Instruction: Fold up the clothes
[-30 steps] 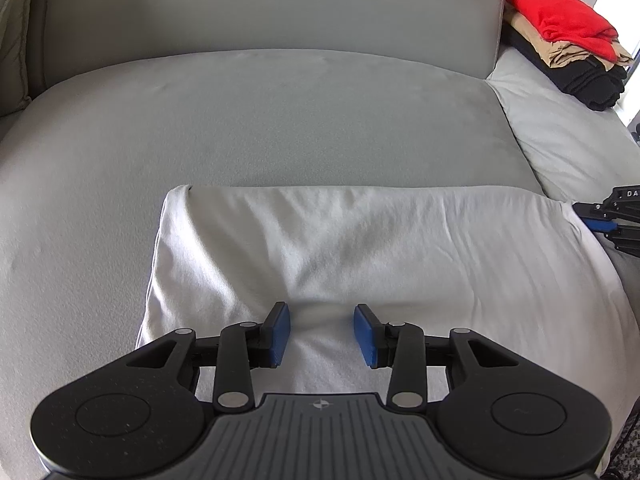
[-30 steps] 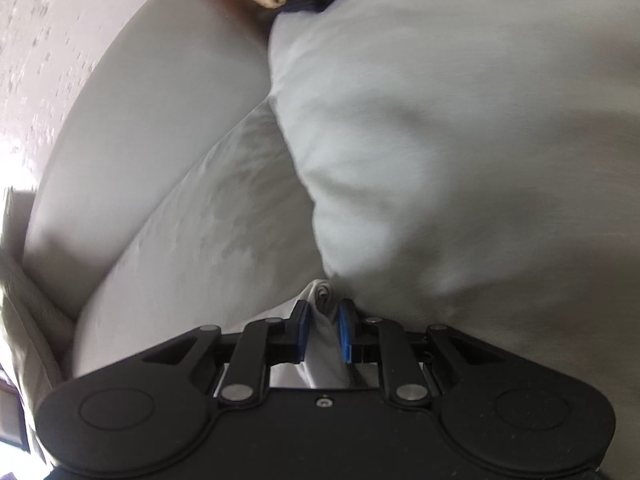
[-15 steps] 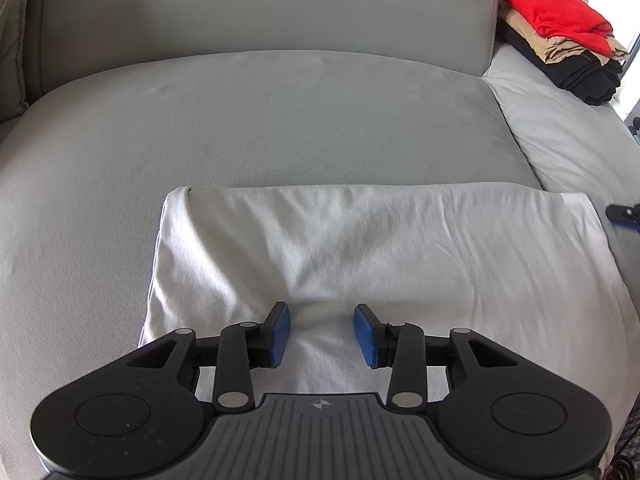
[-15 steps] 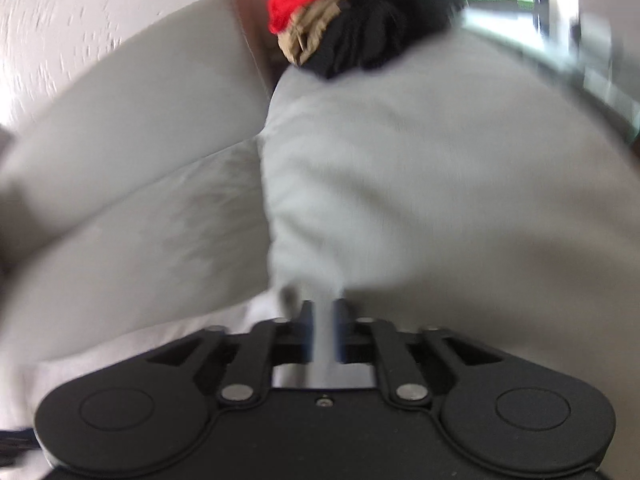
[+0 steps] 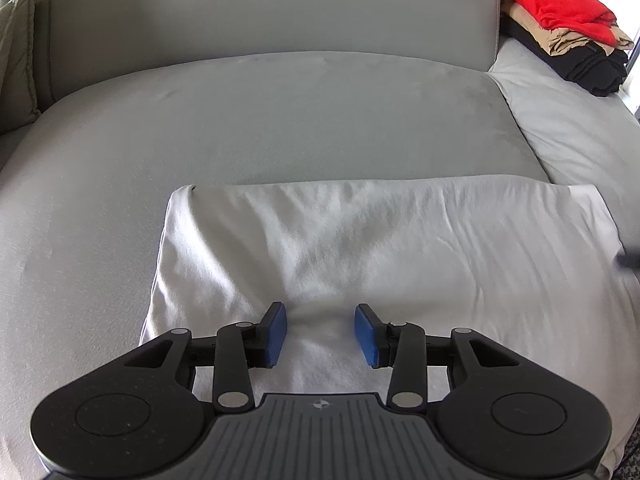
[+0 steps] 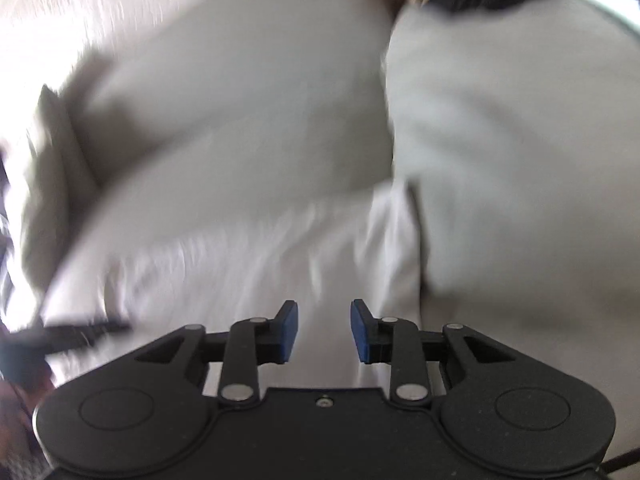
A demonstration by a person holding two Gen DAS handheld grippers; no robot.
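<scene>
While both grippers' fingers gape released, left gripper (image 5: pixel 321 334) and right gripper (image 6: pixel 324 330) hover over the white cloth (image 5: pixel 380 252).

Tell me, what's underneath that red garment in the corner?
The red garment tops a stack: tan clothing, then black clothing, resting on the sofa. Anything inside the stack is hidden.

I see a white garment (image 5: pixel 380 248) of soft, finely creased matt cloth lying on a sofa (image 5: pixel 280 120) covered in smooth, suede-like grey fabric. My left gripper (image 5: pixel 321 334) is matt black plastic with blue rubbery fingers (image 5: pixel 276 334) and dull metal pivot pins.
</scene>
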